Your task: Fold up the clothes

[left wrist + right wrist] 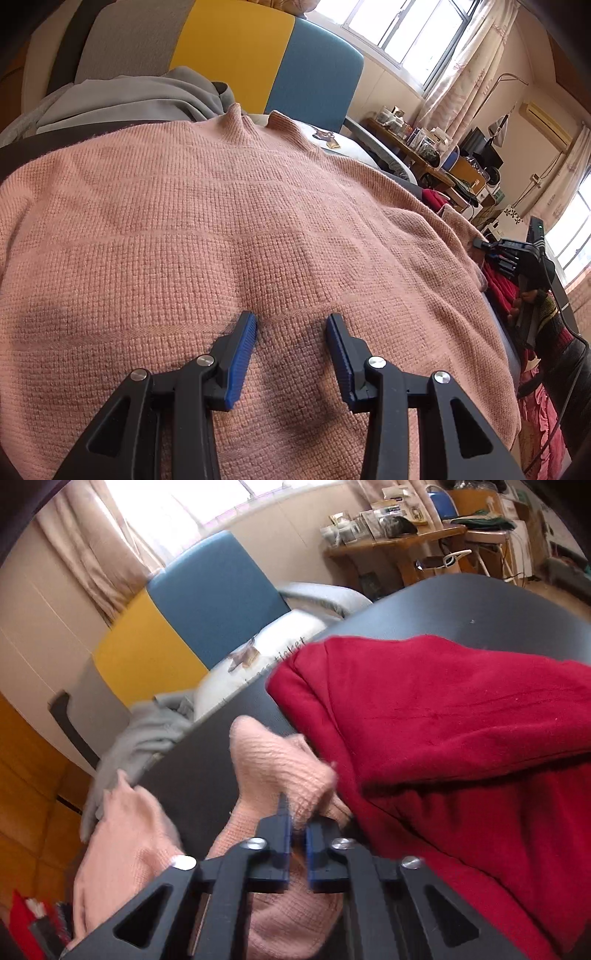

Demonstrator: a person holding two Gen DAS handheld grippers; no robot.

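A pink knitted sweater (221,221) lies spread over the dark table and fills most of the left wrist view. My left gripper (291,319) rests its fingertips on the sweater's lower part. Its jaws stand apart, with only flat knit and a slight crease between them. My right gripper (491,247) shows small at the sweater's far right edge. In the right wrist view the right gripper (297,823) is shut on the pink sleeve (273,760), and bunched knit sticks up past the blue pads.
A red garment (443,720) is heaped on the dark table (207,768) right beside the sleeve. A grey garment (147,96) lies behind the sweater. Beyond it stand a yellow and blue panel (258,55), a white pillow (266,653) and a cluttered wooden desk (417,144).
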